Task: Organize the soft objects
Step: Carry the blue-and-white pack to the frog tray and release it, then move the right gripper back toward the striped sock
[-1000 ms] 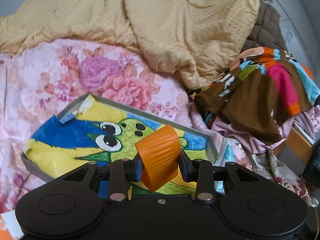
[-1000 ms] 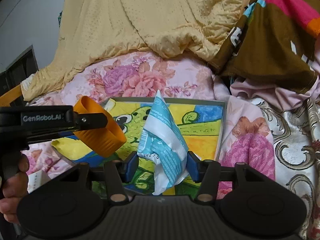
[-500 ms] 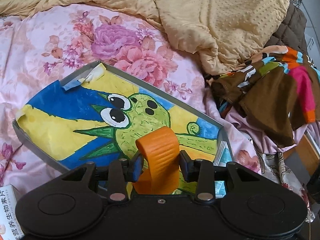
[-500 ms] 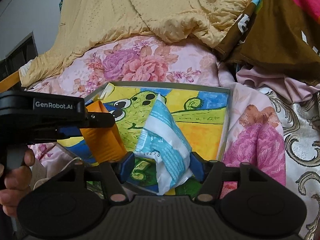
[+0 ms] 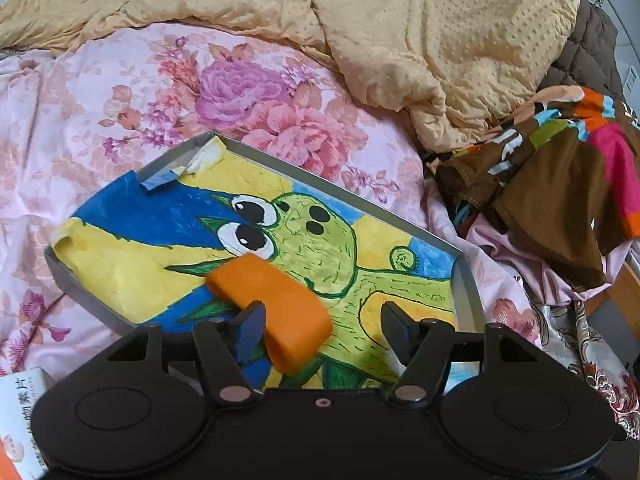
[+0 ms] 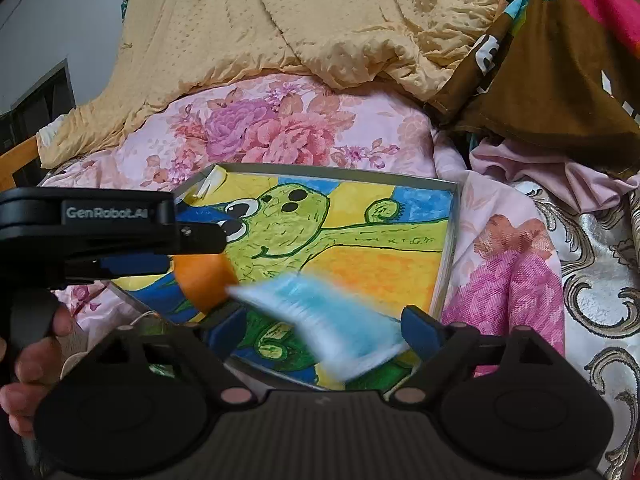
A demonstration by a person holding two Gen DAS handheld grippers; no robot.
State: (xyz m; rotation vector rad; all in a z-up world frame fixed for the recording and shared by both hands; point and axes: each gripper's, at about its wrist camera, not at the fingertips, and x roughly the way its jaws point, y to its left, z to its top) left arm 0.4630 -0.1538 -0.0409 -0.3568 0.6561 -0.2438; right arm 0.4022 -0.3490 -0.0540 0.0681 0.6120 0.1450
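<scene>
Orange band (image 5: 276,312): a soft, ribbed loop, tipping out of the left tongs (image 5: 322,322) over the tray (image 5: 464,276). It lies against the left pad; the right pad stands clear, so nothing clamps it. The jaws are opening, band between them and let go.

Blue-white packet (image 6: 328,320): between the right tongs (image 6: 322,330), motion-blurred, falling or sliding toward the tray. Those jaws are also opening; neither pad seems to press it.

Judgement: both items are released low over the tray so they land inside its rim rather than on the bed (image 5: 120,100). The tray, lined with a green cartoon drawing, appears to be the collection spot.

Hard to read: blur wipes out the packet's print and edges. Whether either item already rests on the tray I cannot tell. The tongs' body hides the tray's near edge. A white box (image 5: 18,412) is cut off at the frame edge. Past the tray lie a yellow blanket (image 5: 440,40) and patterned clothes (image 5: 560,184).
</scene>
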